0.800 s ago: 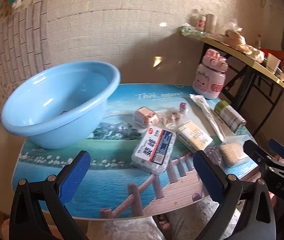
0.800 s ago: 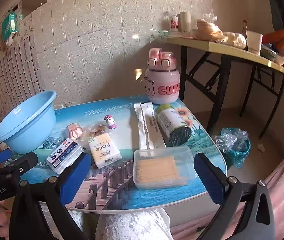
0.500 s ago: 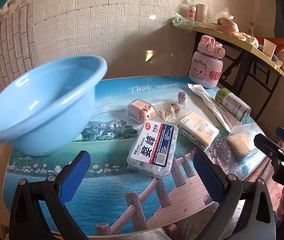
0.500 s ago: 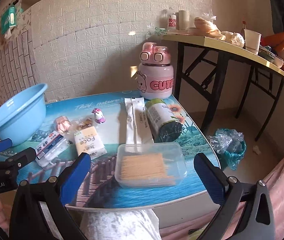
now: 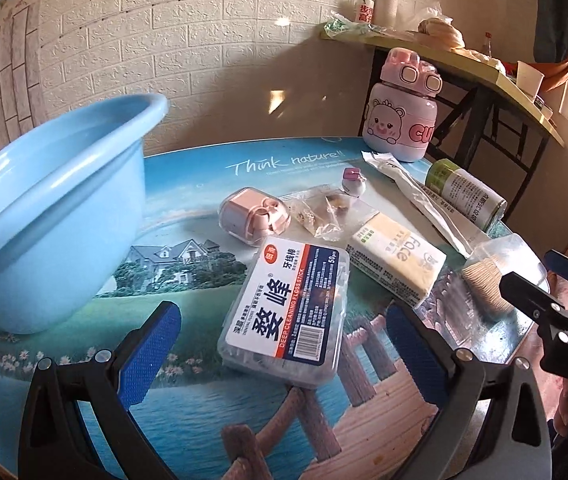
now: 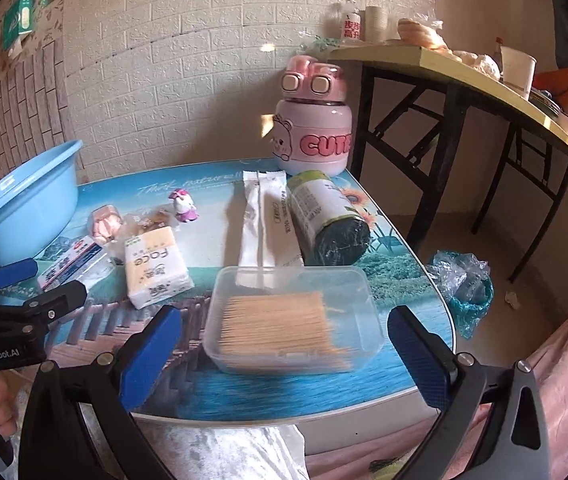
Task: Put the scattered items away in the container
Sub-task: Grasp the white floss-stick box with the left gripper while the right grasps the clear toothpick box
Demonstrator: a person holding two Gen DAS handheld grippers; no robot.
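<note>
Your left gripper [image 5: 282, 354] is hanging wide and empty just above the floss box [image 5: 285, 308], which is lying flat on the table [image 5: 188, 168] between its fingers. Your right gripper [image 6: 285, 354] is likewise gaping wide with nothing in it, its fingers flanking the clear toothpick box [image 6: 293, 316] near the table's front edge. The blue basin [image 5: 44, 208] is sitting at the table's left end. Between the basin and the pink bottle [image 6: 313, 128] the tissue pack [image 6: 156, 266], the white sachet [image 6: 264, 220], the green roll [image 6: 329, 216] and the small pink case [image 5: 254, 220] are lying scattered
</note>
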